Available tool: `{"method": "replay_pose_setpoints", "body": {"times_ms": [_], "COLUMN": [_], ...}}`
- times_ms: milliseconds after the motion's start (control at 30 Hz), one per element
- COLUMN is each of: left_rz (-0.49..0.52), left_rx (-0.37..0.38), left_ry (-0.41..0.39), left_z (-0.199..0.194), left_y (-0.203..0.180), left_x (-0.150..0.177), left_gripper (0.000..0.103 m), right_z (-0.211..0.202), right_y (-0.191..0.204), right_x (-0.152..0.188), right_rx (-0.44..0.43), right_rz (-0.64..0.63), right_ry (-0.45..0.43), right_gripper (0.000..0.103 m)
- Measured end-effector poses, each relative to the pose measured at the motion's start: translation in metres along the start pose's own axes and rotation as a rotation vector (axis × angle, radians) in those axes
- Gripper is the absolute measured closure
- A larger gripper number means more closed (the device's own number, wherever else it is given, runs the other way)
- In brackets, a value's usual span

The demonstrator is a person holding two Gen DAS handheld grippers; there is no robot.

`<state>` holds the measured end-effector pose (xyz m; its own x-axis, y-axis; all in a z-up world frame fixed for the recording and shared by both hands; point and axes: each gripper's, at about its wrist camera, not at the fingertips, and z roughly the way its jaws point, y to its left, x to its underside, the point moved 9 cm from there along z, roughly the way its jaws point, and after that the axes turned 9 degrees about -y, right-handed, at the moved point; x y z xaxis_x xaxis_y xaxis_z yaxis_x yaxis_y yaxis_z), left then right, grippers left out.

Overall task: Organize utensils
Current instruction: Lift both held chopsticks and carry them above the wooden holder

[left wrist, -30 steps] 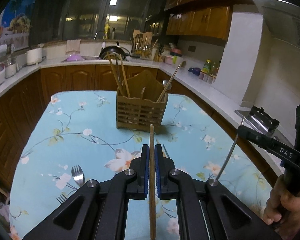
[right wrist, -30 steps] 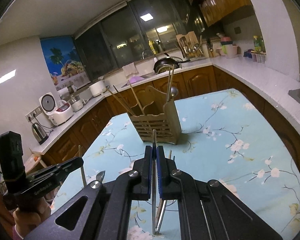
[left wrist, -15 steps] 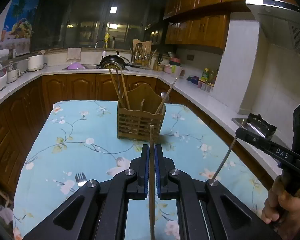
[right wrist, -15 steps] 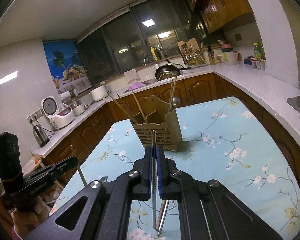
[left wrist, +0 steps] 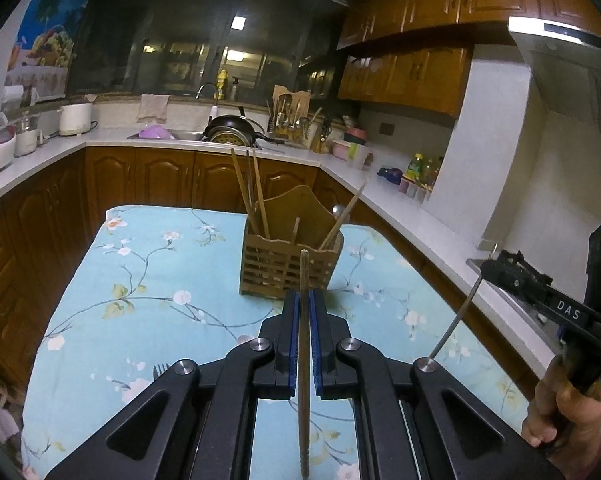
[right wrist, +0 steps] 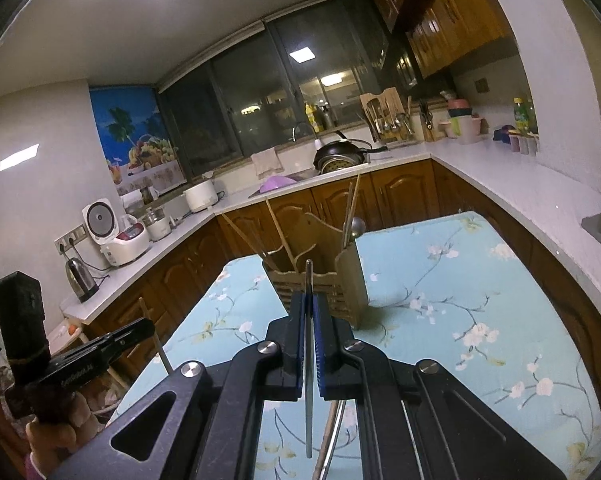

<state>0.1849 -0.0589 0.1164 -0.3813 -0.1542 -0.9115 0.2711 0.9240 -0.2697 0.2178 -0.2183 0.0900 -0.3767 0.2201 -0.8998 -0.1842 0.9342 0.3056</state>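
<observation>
The wooden utensil caddy (left wrist: 290,258) sits upright on the bench (left wrist: 140,280), toward the far end of the flowery blue tablecloth, and it's already got stuff in it: a few wooden chopsticks (left wrist: 252,192) leaning out of the left compartment, one more chopstick and a metal spoon (left wrist: 337,211) poking out of the right side, and a short stick in the middle slot. Exactly how the compartments split up inside is hard to tell. The left gripper (left wrist: 303,320) has its fingers clamped on a wooden chopstick (left wrist: 303,360), held lengthwise so its tip points at the caddy, close in front but not touching. The right gripper (right wrist: 308,320) is squeezed down on a thin metal chopstick (right wrist: 308,380) the same way, tip aimed at the caddy from the other side. A fork (left wrist: 161,369) lies on the cloth down by the left gripper, and a couple more utensils (right wrist: 332,432) are lying under the right one. Each gripper is held by a hand (left wrist: 564,412).
</observation>
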Motion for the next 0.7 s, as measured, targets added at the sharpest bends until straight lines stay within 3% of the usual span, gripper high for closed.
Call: {"method": "replay_pose_setpoints", "body": {"times_ms": [333, 700], "left_rz": [-0.025, -0.022], "left_rx": [-0.005, -0.033], "left_ry": [-0.034, -0.134], "left_z": [0.029, 0.069], "left_y": [0.017, 0.037], "left_x": [-0.024, -0.066], "left_gripper": [0.100, 0.100], "right_z": [0.022, 0.057], "right_y": [-0.004, -0.004], "right_x": [-0.019, -0.058], "right_rx": [0.001, -0.005], "right_rz": [-0.007, -0.020], "right_ry": [-0.020, -0.068], "right_gripper": [0.099, 0.099]}}
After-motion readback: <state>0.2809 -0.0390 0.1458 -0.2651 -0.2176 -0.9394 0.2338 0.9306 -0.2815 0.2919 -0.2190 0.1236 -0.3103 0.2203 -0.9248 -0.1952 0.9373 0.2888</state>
